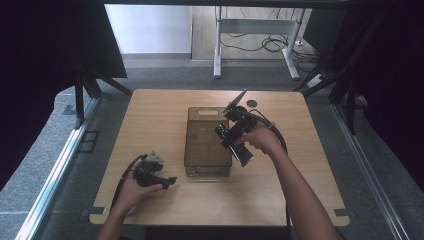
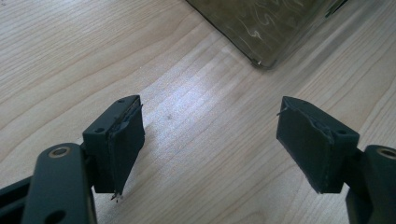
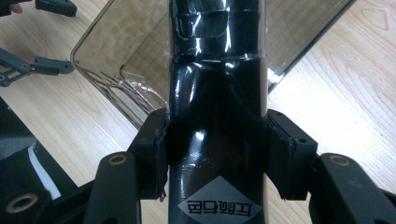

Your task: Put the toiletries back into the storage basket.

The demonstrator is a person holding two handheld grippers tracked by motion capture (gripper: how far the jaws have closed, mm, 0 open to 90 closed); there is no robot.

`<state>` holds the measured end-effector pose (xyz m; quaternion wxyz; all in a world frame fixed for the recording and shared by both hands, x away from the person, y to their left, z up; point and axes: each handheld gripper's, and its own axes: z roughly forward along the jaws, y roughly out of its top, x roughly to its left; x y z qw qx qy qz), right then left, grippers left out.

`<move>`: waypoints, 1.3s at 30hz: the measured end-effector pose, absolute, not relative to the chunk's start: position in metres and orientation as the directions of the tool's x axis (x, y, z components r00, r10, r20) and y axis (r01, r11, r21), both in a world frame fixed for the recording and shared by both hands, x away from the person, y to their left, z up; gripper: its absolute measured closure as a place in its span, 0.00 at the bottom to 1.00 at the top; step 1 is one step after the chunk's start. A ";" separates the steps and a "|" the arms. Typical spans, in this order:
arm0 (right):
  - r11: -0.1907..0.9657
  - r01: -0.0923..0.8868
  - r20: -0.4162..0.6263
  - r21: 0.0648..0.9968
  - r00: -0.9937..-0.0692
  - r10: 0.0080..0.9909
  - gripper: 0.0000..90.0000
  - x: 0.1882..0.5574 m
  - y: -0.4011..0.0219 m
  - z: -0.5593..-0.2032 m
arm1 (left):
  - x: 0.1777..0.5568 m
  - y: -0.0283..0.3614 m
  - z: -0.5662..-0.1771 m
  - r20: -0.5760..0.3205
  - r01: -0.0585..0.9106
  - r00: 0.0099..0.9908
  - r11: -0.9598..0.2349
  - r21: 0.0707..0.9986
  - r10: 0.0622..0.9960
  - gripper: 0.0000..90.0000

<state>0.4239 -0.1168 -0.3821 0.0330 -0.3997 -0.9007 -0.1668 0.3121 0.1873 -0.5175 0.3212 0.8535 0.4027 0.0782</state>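
My right gripper (image 1: 232, 136) is shut on a glossy black bottle (image 1: 239, 150) with a diamond-shaped label, held tilted above the right rim of a smoky clear plastic bin (image 1: 200, 167) in the middle of the table. In the right gripper view the pads (image 3: 158, 149) press on both sides of the bottle (image 3: 217, 93), with the bin (image 3: 116, 37) below it. My left gripper (image 1: 169, 181) rests low over the table by the bin's near left corner, open, with nothing between its jaws. In the left gripper view the gripper (image 2: 210, 140) spans bare wood, and the bin's corner (image 2: 266, 28) lies ahead.
The wooden table (image 1: 150, 115) carries a small dark disc (image 1: 251, 103) near its far edge. Beyond the table stands a white desk frame (image 1: 218, 50) with cables on the floor. Dark curtains hang on both sides. The other hand's gripper (image 3: 60, 35) shows at the upper left.
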 end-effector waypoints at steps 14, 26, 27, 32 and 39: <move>0.638 0.716 0.185 0.282 -0.693 0.696 0.52 0.433 -0.095 -0.378 | 0.312 0.186 -0.518 -0.126 0.636 0.668 -0.475 0.609 0.733 0.26; 0.612 0.733 0.206 0.297 -0.675 0.708 0.52 0.443 -0.080 -0.376 | 0.312 0.185 -0.518 -0.127 0.633 0.673 -0.478 0.609 0.729 0.26; 0.616 0.731 0.205 0.294 -0.678 0.706 0.52 0.444 -0.079 -0.376 | 0.312 0.185 -0.518 -0.127 0.633 0.673 -0.479 0.608 0.728 0.26; 0.616 0.735 0.202 0.282 -0.674 0.711 0.52 0.447 -0.073 -0.378 | 0.312 0.183 -0.518 -0.128 0.634 0.675 -0.481 0.606 0.727 0.26; 0.613 0.745 0.215 0.261 -0.664 0.716 0.52 0.453 -0.062 -0.381 | 0.312 0.185 -0.518 -0.130 0.632 0.675 -0.478 0.611 0.727 0.26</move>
